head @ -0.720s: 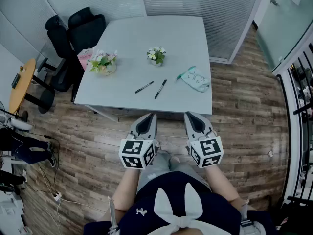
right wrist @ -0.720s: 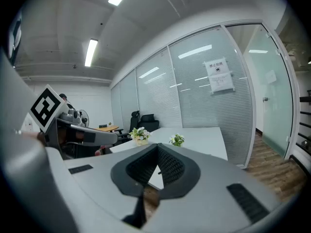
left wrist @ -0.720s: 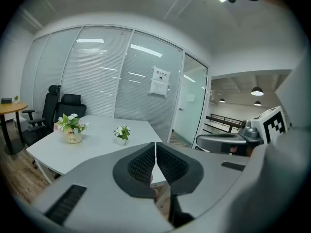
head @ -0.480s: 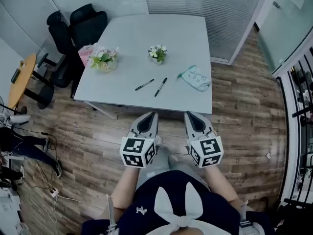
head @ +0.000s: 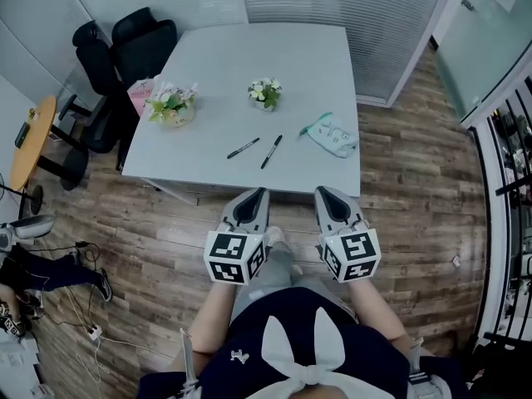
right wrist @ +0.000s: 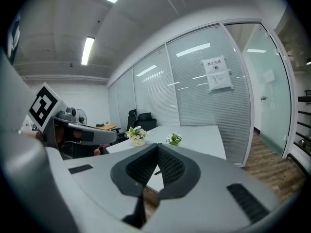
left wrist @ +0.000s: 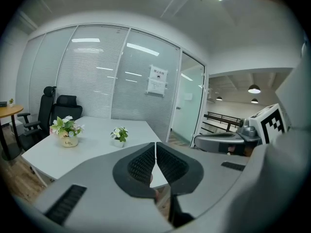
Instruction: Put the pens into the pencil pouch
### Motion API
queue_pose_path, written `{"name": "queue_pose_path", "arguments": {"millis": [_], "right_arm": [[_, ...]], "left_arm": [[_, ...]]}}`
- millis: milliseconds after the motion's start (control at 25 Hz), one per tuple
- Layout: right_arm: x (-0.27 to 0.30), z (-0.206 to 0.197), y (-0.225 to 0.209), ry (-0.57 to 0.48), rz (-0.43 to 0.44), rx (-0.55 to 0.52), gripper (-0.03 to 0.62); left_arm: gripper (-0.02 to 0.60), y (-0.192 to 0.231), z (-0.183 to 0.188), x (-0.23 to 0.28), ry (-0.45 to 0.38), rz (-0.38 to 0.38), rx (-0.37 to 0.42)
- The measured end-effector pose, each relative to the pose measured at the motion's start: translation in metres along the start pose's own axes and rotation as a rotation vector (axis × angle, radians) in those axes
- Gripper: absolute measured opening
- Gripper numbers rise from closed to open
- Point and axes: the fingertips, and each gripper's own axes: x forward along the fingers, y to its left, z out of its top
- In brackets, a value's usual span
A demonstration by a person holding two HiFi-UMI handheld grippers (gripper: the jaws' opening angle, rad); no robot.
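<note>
Before the first reach: grey left gripper (head: pixel 255 196), jaws pressed together, empty; two black marker pens (head: pixel 243 148) lie on the white table (head: pixel 216 81) near a pale-green fabric pencil pouch (head: pixel 332 134); grey right gripper (head: pixel 323 194) likewise closed on nothing. Next, likely: open over a pen.

Wood-plank floor (head: pixel 416 206), white table (head: pixel 291 65), black office chairs (head: pixel 137 48) — blind-covered glass walls (left wrist: pixel 97 76), ceiling strip light (right wrist: pixel 88 50)

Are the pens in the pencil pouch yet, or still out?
Out. The left pen and the right pen lie on the table, apart from the pencil pouch.
</note>
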Motion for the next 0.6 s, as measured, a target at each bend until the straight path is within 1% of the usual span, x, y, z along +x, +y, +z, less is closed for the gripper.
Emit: {"name": "queue_pose_path", "arguments": {"millis": [160, 280, 320, 400, 440, 600], "right_arm": [[0.016, 0.004, -0.005, 0.002, -0.008, -0.008, 0.005], [0.030, 0.011, -0.010, 0.004, -0.009, -0.011, 0.009], [0.035, 0.013, -0.013, 0.006, -0.008, -0.010, 0.038], [0.043, 0.016, -0.018, 0.009, -0.010, -0.007, 0.063], [0.048, 0.017, -0.021, 0.010, -0.013, -0.005, 0.080], [0.066, 0.018, -0.032, 0.029, -0.013, -0.003, 0.161]], "left_arm": [[0.025, 0.009, 0.008, 0.015, -0.005, -0.008, 0.017], [0.033, 0.014, 0.015, 0.030, -0.001, -0.033, 0.033], [0.044, 0.016, 0.017, 0.035, 0.003, -0.043, 0.032], [0.119, 0.019, 0.020, 0.045, 0.012, -0.059, 0.032], [0.143, 0.021, 0.020, 0.050, 0.015, -0.061, 0.032], [0.201, 0.035, 0.023, 0.067, 0.029, -0.050, 0.024]]}}
